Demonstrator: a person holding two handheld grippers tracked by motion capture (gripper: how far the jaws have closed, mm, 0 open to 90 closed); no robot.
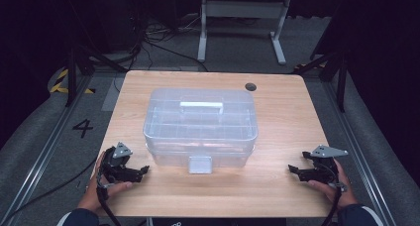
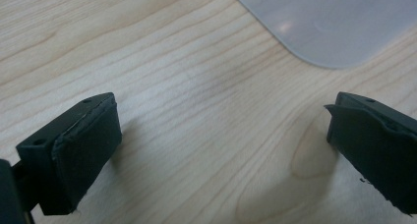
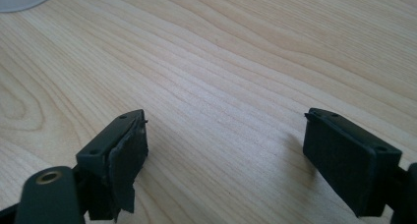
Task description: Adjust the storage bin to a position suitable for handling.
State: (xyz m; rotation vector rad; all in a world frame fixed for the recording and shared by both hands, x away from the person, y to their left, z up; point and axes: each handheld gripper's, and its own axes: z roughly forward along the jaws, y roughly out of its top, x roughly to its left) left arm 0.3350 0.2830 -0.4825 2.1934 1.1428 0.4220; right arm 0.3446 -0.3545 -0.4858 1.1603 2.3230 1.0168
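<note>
Both grippers rest low on the wooden table point(image 1: 277, 186) at its near edge, the left gripper point(image 1: 141, 170) and right gripper point(image 1: 293, 170) each with jaws spread wide and empty. Between and beyond them sits a clear plastic storage box point(image 1: 200, 124), lid closed, front latch point(image 1: 200, 164) down. Nothing looks begun; reaching for that latch seems likeliest next.

The tabletop point(image 1: 277, 137) is evenly and brightly lit from above, while the room around it falls off into near-black. The high view is soft and low in detail. In both gripper views the near jaws are slightly blurred and cast soft, short shadows on the wood. A faint highlight sits on the clear plastic box point(image 2: 334, 22), itself out of focus.
</note>
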